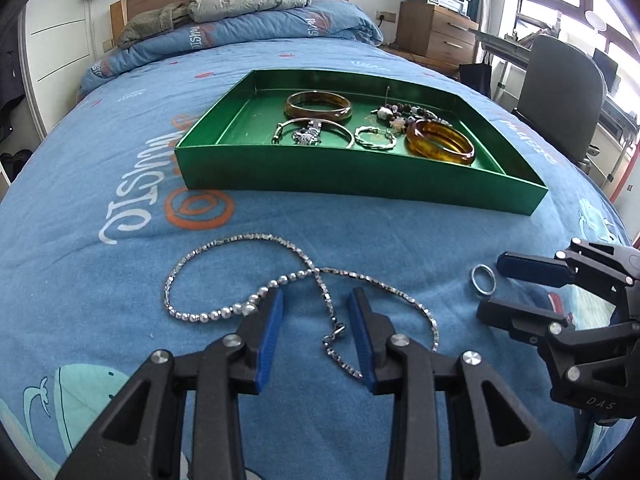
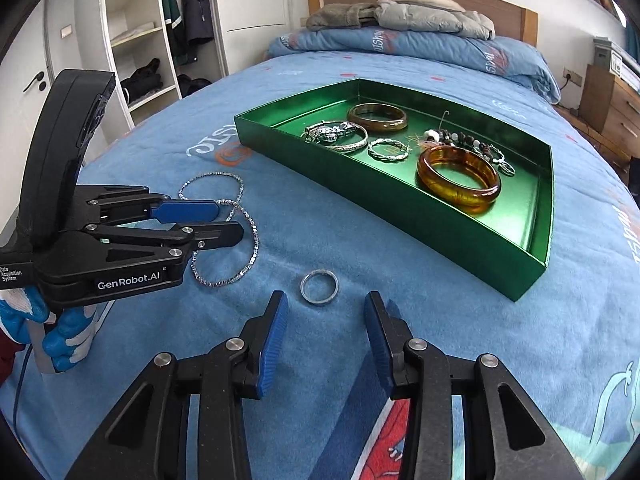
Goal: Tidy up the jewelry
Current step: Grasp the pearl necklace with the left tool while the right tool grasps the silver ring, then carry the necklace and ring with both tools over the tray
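Note:
A silver beaded necklace (image 1: 224, 312) lies looped on the blue bedspread, also in the right wrist view (image 2: 244, 216). My left gripper (image 1: 316, 300) is open, its fingers straddling the necklace's strands. A small silver ring (image 1: 483, 279) lies to the right, also in the right wrist view (image 2: 319, 287). My right gripper (image 2: 326, 306) is open, just short of the ring. A green tray (image 1: 360, 180) holds an amber bangle (image 1: 440, 142), a brown bangle (image 1: 318, 106), silver bracelets (image 1: 320, 130) and a beaded string (image 1: 404, 114).
The tray (image 2: 440, 232) sits mid-bed, beyond both grippers. Folded quilt and jackets (image 1: 248, 4) lie at the headboard. A wardrobe (image 2: 136, 40) stands left of the bed; a chair (image 1: 560, 92) and drawers (image 1: 436, 32) stand right.

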`<act>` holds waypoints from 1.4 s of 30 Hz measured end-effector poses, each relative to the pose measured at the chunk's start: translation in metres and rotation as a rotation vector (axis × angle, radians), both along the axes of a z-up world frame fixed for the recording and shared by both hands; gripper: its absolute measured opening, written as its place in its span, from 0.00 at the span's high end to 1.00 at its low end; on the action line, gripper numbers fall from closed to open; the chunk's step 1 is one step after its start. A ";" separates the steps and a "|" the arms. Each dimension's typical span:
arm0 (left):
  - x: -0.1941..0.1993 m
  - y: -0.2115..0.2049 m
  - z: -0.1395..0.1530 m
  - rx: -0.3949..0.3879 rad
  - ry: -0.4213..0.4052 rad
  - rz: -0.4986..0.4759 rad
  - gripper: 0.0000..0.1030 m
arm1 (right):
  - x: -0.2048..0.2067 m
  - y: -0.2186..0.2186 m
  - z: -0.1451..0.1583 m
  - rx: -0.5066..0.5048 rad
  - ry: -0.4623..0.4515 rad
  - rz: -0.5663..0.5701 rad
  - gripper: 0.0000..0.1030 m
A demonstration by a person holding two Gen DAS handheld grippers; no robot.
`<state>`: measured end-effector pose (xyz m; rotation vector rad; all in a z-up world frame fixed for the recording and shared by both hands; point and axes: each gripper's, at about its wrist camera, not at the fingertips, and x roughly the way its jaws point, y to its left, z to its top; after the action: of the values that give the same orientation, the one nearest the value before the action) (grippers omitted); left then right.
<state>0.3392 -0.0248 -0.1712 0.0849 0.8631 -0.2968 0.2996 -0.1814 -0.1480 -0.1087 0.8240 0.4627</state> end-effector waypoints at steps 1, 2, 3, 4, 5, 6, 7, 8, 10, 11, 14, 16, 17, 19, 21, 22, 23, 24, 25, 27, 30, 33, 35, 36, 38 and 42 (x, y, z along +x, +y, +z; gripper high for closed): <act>0.000 0.001 -0.001 -0.005 -0.004 0.004 0.72 | 0.001 0.002 0.000 -0.005 -0.004 0.006 0.64; 0.001 0.003 -0.001 -0.011 -0.006 0.009 0.75 | 0.004 0.004 -0.001 -0.013 -0.007 0.013 0.65; 0.002 0.004 -0.001 -0.018 -0.007 0.014 0.78 | 0.005 0.006 -0.003 -0.022 -0.010 0.018 0.65; 0.002 0.006 -0.001 -0.026 -0.006 0.019 0.80 | 0.007 0.008 -0.004 -0.030 -0.012 0.022 0.66; 0.003 0.008 -0.001 -0.035 -0.005 0.023 0.85 | 0.008 0.009 -0.005 -0.036 -0.014 0.025 0.68; 0.004 0.010 -0.001 -0.045 -0.002 0.026 0.89 | 0.009 0.011 -0.005 -0.041 -0.015 0.029 0.68; 0.004 0.011 -0.001 -0.053 0.000 0.029 0.90 | 0.009 0.012 -0.006 -0.045 -0.015 0.032 0.70; 0.004 0.012 -0.001 -0.057 -0.001 0.030 0.92 | 0.010 0.011 -0.006 -0.045 -0.014 0.033 0.74; 0.001 0.012 0.000 -0.060 -0.008 0.031 0.94 | 0.012 0.010 -0.005 -0.040 -0.013 0.028 0.80; 0.000 0.012 0.001 -0.062 -0.010 0.032 0.95 | 0.013 0.009 -0.005 -0.031 -0.009 0.027 0.80; -0.005 0.013 0.004 -0.074 -0.007 0.044 0.95 | 0.012 0.008 -0.004 -0.027 -0.018 0.025 0.80; -0.008 0.014 0.006 -0.084 -0.003 0.056 0.95 | 0.009 0.007 -0.002 -0.024 -0.026 0.021 0.80; -0.010 0.015 0.008 -0.089 -0.001 0.059 0.95 | 0.009 0.006 -0.001 -0.017 -0.028 0.016 0.80; -0.015 0.014 0.012 -0.093 -0.006 0.061 0.95 | 0.004 0.002 0.003 0.002 -0.029 0.005 0.80; -0.021 0.013 0.019 -0.109 -0.012 0.061 0.95 | -0.002 -0.002 0.007 0.017 -0.029 -0.004 0.81; -0.024 0.013 0.023 -0.116 -0.018 0.061 0.95 | -0.006 -0.004 0.010 0.020 -0.033 -0.008 0.81; -0.028 0.012 0.027 -0.120 -0.025 0.061 0.95 | -0.009 -0.006 0.013 0.022 -0.037 -0.012 0.80; -0.032 0.012 0.032 -0.127 -0.031 0.060 0.95 | -0.013 -0.008 0.017 0.024 -0.042 -0.017 0.81; -0.036 0.012 0.036 -0.136 -0.034 0.060 0.95 | -0.017 -0.011 0.021 0.026 -0.049 -0.022 0.80; -0.042 0.013 0.046 -0.151 -0.044 0.064 0.95 | -0.023 -0.016 0.030 0.035 -0.060 -0.030 0.80; -0.049 0.013 0.061 -0.156 -0.067 0.063 0.95 | -0.033 -0.022 0.045 0.042 -0.084 -0.042 0.80; -0.054 0.013 0.081 -0.174 -0.089 0.061 0.95 | -0.043 -0.028 0.057 0.046 -0.106 -0.051 0.80; -0.056 0.013 0.096 -0.185 -0.109 0.056 0.95 | -0.047 -0.034 0.065 0.056 -0.117 -0.060 0.80; -0.056 0.013 0.104 -0.192 -0.117 0.053 0.95 | -0.050 -0.037 0.068 0.061 -0.122 -0.065 0.80; -0.053 0.012 0.119 -0.201 -0.135 0.046 0.95 | -0.053 -0.043 0.074 0.069 -0.133 -0.075 0.80; -0.034 0.007 0.147 -0.206 -0.159 0.034 0.95 | -0.047 -0.055 0.086 0.083 -0.153 -0.095 0.80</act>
<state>0.3051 -0.0175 -0.0247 -0.0969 0.6719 -0.3408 0.2526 -0.2361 -0.0620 -0.0279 0.6564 0.3932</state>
